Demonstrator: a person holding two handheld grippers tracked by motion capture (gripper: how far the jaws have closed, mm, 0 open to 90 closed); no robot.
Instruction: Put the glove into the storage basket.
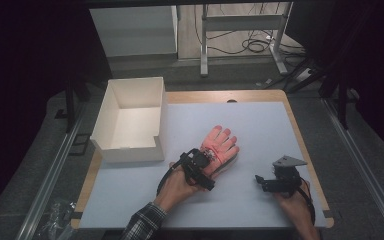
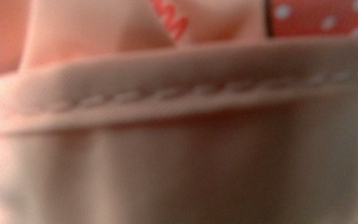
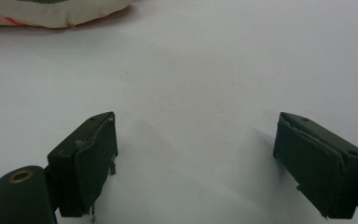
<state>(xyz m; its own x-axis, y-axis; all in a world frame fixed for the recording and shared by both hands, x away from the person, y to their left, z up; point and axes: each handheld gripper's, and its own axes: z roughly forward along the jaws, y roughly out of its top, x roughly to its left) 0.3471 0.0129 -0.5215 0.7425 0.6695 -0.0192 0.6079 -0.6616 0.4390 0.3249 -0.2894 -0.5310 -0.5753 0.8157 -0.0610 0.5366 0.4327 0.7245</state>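
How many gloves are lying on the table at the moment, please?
1: a pink glove lies near the table's middle, right of the white box, its cuff under the left gripper. A second beneath it cannot be ruled out.

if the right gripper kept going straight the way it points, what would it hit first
Probably the pink fabric glove. The right gripper, jaws open, looks across bare white table surface, and the glove's edge sits at the far upper left of its view, so it might slide past beside it; depth is unclear.
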